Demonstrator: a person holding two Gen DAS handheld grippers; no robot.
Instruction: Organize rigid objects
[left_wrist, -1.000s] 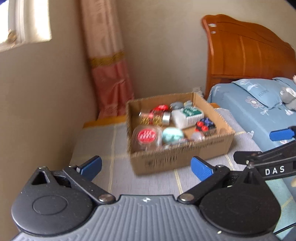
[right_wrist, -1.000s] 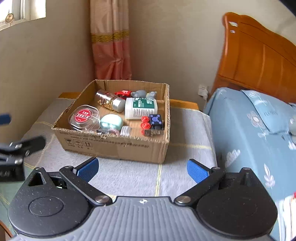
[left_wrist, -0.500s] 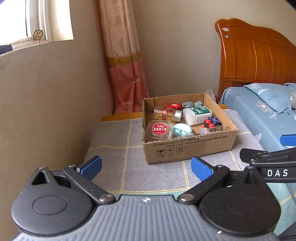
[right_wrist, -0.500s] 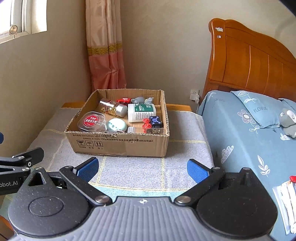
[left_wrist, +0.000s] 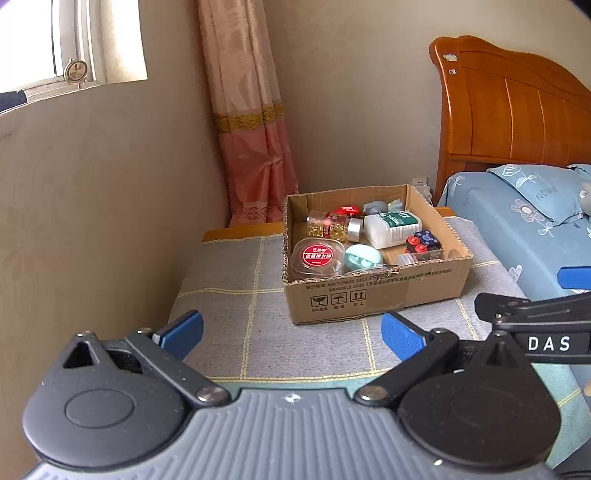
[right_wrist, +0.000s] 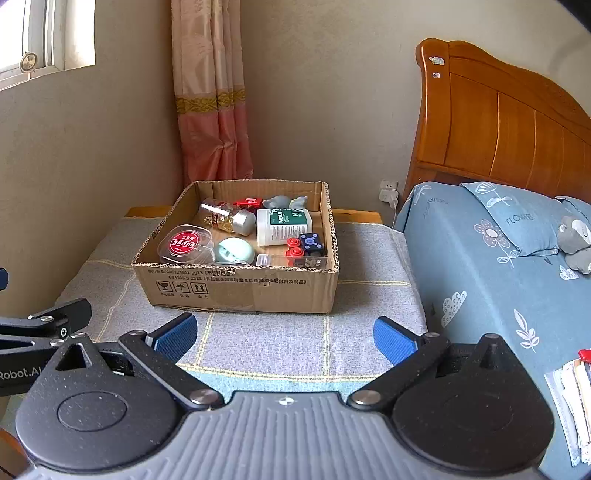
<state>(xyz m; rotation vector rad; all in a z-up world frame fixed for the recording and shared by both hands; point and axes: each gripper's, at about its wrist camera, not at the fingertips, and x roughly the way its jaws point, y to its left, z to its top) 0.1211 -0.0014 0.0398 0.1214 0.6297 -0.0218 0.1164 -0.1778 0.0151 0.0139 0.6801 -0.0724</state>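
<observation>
A cardboard box (left_wrist: 373, 291) (right_wrist: 240, 288) stands on a grey checked cloth. It holds a white bottle with a green label (left_wrist: 391, 229) (right_wrist: 282, 225), a clear jar of gold capsules (left_wrist: 332, 227) (right_wrist: 225, 218), a round clear tub with a red label (left_wrist: 316, 256) (right_wrist: 184, 243), a mint round case (left_wrist: 362, 258) (right_wrist: 234, 251) and small red and blue pieces (left_wrist: 423, 242) (right_wrist: 306, 245). My left gripper (left_wrist: 291, 330) and my right gripper (right_wrist: 284, 334) are open and empty, well short of the box.
A wall runs along the left with a pink curtain (left_wrist: 251, 129) in the corner. A bed with blue floral bedding (right_wrist: 498, 266) and a wooden headboard (right_wrist: 498, 122) lies on the right. Papers (right_wrist: 570, 387) sit at the bed's near edge.
Both grippers have drawn back from the box, which looks smaller and farther now. Both stay open and empty.
</observation>
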